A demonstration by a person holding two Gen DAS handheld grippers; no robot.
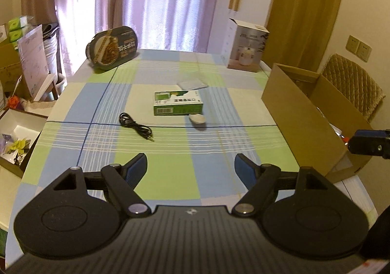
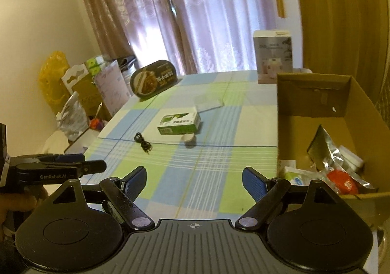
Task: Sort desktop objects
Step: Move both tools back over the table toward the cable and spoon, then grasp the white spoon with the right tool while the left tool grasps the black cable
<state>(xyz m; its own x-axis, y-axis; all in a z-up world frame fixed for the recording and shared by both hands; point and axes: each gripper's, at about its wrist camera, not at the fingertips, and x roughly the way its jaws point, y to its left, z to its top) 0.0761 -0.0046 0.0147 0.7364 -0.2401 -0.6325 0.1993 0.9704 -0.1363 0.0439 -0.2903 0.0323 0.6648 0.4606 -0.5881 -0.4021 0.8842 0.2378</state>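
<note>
A green and white carton point(image 1: 178, 103) point(image 2: 179, 123) lies mid-table on the checked cloth. A small white round object point(image 1: 198, 119) point(image 2: 188, 138) rests just in front of it, and a coiled black cable point(image 1: 136, 125) point(image 2: 143, 142) lies to its left. A flat pale pouch point(image 1: 192, 85) point(image 2: 209, 102) sits behind the carton. My left gripper point(image 1: 190, 167) hovers open over the near part of the table, nothing between its fingers. My right gripper point(image 2: 194, 177) is open too, beside the cardboard box point(image 2: 314, 103) point(image 1: 304, 113), which holds a red item point(image 2: 342, 182) and foil packets.
A dark oval food package point(image 1: 112, 47) point(image 2: 153, 81) leans at the far left of the table. A tall printed product box point(image 1: 247, 45) point(image 2: 272, 55) stands at the far right. Cartons and bags crowd the floor left of the table; a quilted chair point(image 1: 351, 88) stands behind the cardboard box.
</note>
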